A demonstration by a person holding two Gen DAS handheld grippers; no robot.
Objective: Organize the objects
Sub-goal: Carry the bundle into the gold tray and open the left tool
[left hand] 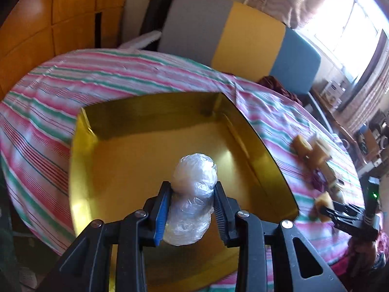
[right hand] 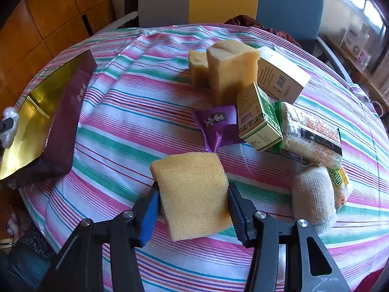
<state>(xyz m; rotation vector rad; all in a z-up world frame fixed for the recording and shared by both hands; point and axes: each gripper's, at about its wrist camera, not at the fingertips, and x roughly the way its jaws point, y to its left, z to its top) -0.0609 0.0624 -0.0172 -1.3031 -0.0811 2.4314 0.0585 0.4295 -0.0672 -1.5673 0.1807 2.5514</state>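
Note:
My left gripper is shut on a bundle wrapped in clear plastic and holds it over the gold-lined box. The box, dark red outside, also shows in the right wrist view at the left, with the bundle at its edge. My right gripper is shut on a flat yellow sponge just above the striped tablecloth. The right gripper also shows in the left wrist view, holding the sponge.
Behind the sponge lie two sponge blocks, a purple snack packet, a green carton, a beige box, a noodle pack and a white rolled cloth. A grey, yellow and blue chair stands beyond the table.

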